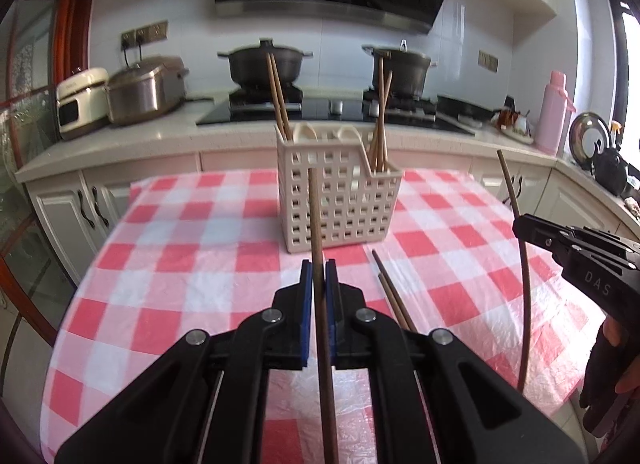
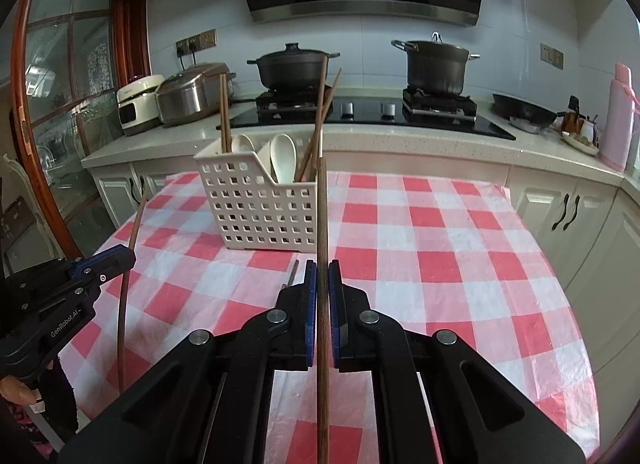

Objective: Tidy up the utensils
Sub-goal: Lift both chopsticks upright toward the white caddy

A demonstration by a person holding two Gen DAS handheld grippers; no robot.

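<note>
A: Table (image 1: pixel 192 232) fills the lower frame in both views, checked cloth. White caddy (image 1: pixel 340 192) stands centre frame in the left wrist view, left of centre in the right; chopsticks upright in its end compartments, white spoons (image 2: pixel 282 158) in the middle

B: Grippers?

A: Left gripper (image 1: pixel 319 276) clenched on one dark chopstick (image 1: pixel 316 224), upright, tip across the caddy's front wall. Right gripper (image 2: pixel 322 278) clenched on its own chopstick (image 2: pixel 322 216), also upright, tip near the caddy's right corner. Both held short of the caddy

B: Risks?

A: Each stick is pinched at one point between flat pads, so it may pivot and catch the rim. The caddy looks light; a catch could tip it. Both arms heading for one compartment could clash. Two loose chopsticks (image 1: pixel 392 292) lie lower centre right of the left view, just beside the left gripper's fingers; a low sweep would likely roll them off
</note>
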